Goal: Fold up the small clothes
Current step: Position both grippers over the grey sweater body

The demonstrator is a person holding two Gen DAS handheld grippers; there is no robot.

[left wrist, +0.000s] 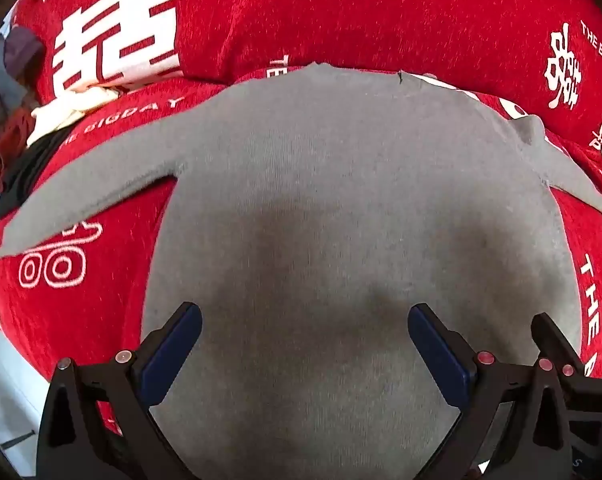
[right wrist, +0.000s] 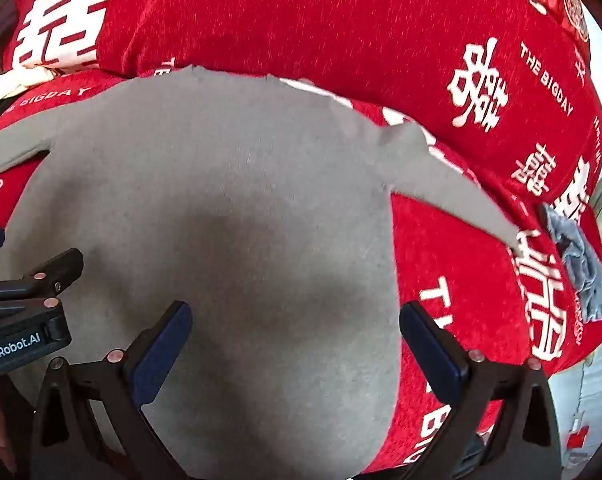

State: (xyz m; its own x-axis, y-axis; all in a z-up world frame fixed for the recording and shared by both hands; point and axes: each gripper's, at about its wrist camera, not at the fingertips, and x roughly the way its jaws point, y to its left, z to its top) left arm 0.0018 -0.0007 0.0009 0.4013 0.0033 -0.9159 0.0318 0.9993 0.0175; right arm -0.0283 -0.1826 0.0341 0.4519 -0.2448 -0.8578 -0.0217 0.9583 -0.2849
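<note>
A grey long-sleeved top point(left wrist: 341, 184) lies spread flat on a red cover printed with white characters point(left wrist: 341, 12), sleeves stretched out to either side; the left gripper point(left wrist: 305, 344) hangs above its lower body, jaws spread wide, nothing between them; the right gripper point(right wrist: 295, 340) does likewise just beside it; a pale cloth heap point(left wrist: 73, 108) sits far left; a blue-grey rag point(right wrist: 581, 264) lies near the right sleeve's end.

- Plain grey top point(left wrist: 341, 184), no print, spread below both grippers.
- Red cover point(left wrist: 341, 12) beneath it, patterned with white characters and white lettering.
- Left gripper point(left wrist: 305, 316) and right gripper point(right wrist: 295, 314): black frames, dark blue pads.
- Blue-grey cloth point(right wrist: 581, 264), far right of the right gripper.
- Cream cloth point(left wrist: 77, 108), far left of the left gripper.
</note>
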